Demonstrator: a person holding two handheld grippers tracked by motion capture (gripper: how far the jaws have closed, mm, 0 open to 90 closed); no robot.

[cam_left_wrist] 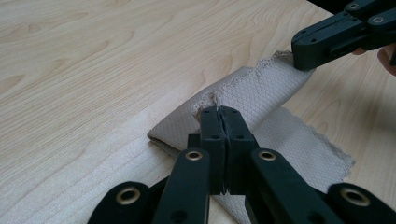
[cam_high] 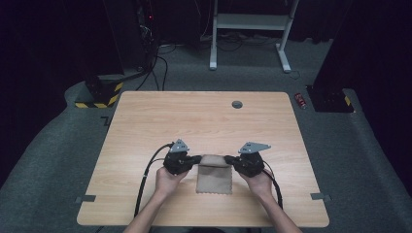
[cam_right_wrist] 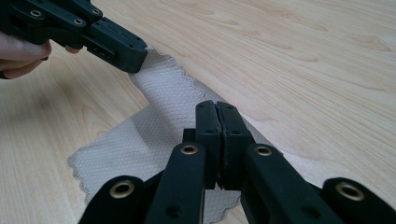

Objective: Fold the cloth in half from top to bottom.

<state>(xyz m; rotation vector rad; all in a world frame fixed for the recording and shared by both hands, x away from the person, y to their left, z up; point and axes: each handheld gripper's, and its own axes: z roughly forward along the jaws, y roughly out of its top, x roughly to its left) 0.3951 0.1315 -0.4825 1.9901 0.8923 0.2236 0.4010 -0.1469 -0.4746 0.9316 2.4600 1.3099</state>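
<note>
Both forearms in from the bottom edge of the high view, converging slightly, each hand wrapped around the rear of its tool. Left gripper (cam_high: 196,159) aimed inward toward the right, jaws pressed flat together, pinched on a corner of the beige cloth (cam_high: 214,179); right gripper (cam_high: 228,159) mirrored, aimed inward toward the left, jaws likewise closed tight on the opposite corner. Tips level with each other and apart, cables trailing back along the wrists.
</note>
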